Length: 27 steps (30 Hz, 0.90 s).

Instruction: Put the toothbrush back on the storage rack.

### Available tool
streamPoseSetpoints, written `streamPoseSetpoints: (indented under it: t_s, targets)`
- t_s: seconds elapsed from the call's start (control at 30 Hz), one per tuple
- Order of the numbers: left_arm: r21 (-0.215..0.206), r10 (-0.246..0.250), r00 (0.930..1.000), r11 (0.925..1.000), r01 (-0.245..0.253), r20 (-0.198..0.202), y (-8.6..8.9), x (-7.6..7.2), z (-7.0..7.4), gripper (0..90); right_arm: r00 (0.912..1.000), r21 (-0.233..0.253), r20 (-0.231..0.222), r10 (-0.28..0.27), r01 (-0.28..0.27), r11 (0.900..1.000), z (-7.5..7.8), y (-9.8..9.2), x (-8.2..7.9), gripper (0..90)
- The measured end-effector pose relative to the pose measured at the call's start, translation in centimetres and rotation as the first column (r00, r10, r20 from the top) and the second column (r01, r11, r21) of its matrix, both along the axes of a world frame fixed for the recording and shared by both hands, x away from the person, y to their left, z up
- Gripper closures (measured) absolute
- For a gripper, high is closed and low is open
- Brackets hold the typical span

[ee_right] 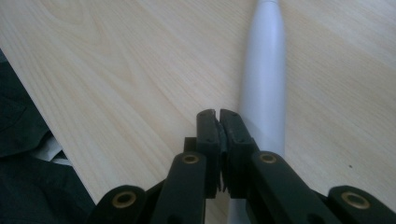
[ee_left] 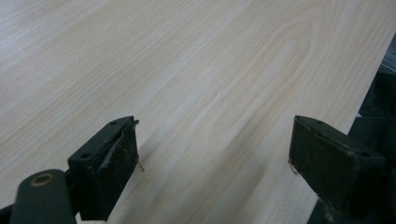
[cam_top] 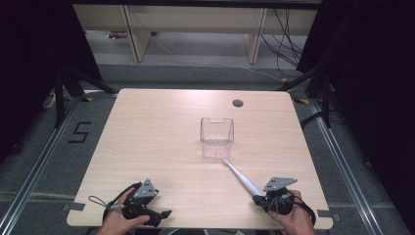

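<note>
On the pale wooden surface (cam_top: 161,132), a white toothbrush (cam_top: 242,177) is lying diagonally from the clear container (cam_top: 217,137) at centre frame down toward the lower right, beside the right gripper (cam_top: 260,199) and under its closed, empty jaws, while the left gripper (cam_top: 164,216) is resting open at lower left.

A lab-like recording room: a pale wooden surface (cam_top: 161,142) stands on grey carpet; black curtains (cam_top: 377,73) flank it; a taped "5" (cam_top: 79,132) marks the floor; loose cables (cam_top: 286,44) trail behind.
</note>
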<state>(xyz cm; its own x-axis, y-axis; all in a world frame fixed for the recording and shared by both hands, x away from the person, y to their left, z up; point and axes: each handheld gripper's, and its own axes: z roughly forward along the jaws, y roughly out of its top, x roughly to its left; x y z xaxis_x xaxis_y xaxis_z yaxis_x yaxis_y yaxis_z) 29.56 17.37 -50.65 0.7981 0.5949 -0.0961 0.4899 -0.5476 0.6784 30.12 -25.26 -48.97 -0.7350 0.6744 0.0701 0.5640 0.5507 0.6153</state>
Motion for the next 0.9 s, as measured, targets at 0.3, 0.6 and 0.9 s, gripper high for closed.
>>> streamPoseSetpoints:
  t_s: [0.3, 0.6, 0.9]
  targets:
    - [0.006, 0.007, 1.0000, 1.0000, -0.007, 0.001, 0.0, 0.1, -0.1, 14.9, 0.9998, 0.009, 0.010, 0.019, -0.019, 1.000, 0.1, 0.0, -0.1, 86.2]
    - [0.011, 0.004, 1.0000, 0.9999, -0.004, 0.003, 0.1, 0.1, 0.0, 14.9, 0.9982, -0.026, 0.040, 0.045, -0.044, 0.999, 1.9, 0.5, 0.1, 76.7]
    - [0.010, 0.006, 1.0000, 0.9999, -0.006, 0.000, 0.0, 0.1, -0.1, 14.9, 0.9988, -0.106, 0.046, 0.018, -0.014, 0.994, 2.6, 1.0, 1.5, 60.7]
